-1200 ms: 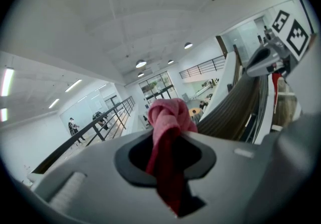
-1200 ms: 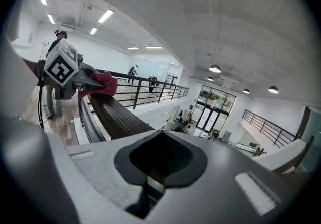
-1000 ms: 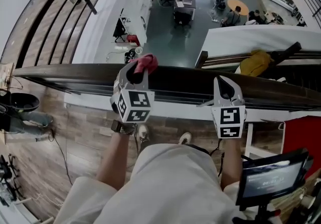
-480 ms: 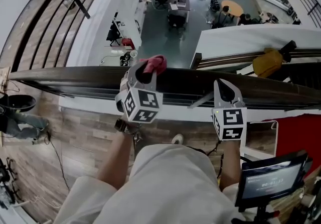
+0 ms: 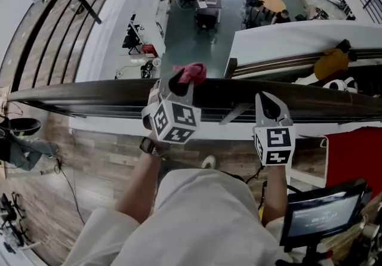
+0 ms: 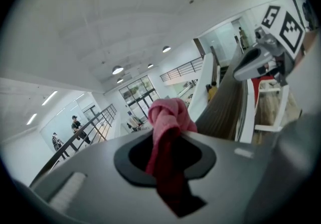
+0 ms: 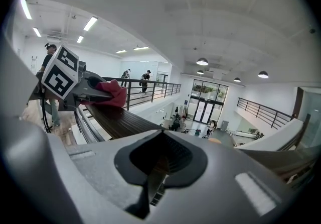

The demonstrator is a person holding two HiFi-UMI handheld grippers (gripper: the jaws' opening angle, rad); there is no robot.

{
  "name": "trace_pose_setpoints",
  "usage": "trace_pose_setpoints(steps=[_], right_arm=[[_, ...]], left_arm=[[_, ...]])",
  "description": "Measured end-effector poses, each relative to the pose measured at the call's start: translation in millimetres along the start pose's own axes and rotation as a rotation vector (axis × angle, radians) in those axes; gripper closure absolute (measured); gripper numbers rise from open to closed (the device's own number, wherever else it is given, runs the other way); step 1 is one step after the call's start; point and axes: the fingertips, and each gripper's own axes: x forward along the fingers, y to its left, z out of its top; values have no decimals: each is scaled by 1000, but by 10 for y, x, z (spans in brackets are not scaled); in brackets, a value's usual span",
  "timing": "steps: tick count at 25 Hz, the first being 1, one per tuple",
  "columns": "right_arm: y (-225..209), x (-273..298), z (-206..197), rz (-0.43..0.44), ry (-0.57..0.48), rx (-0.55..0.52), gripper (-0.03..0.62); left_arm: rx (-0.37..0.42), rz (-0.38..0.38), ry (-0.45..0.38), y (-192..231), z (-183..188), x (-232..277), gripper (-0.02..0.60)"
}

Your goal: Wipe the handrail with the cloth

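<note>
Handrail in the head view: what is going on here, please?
A person stands at the dark handrail with a gripper in each hand. The left gripper is shut on a pink cloth and holds it at the top of the rail. The right gripper is shut and empty, over the rail further right.

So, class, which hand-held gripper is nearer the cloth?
Left. The left hand-held gripper grips the cloth at the handrail; the right hand-held gripper is farther along it, apart from the cloth.
</note>
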Motion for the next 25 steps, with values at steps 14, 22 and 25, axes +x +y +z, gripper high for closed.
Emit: trace_pose_setpoints(steps=[14, 22, 25], right_arm=[[-226, -236, -85, -46, -3, 25, 591], [-286, -424, -200, -92, 3, 51, 591], [-309, -486, -248, -113, 8, 60, 591]], left_arm=[[30, -206, -29, -719, 549, 287, 499], [65, -280, -65, -1006, 717, 358, 499], [107, -290, -102, -1130, 776, 333, 499]])
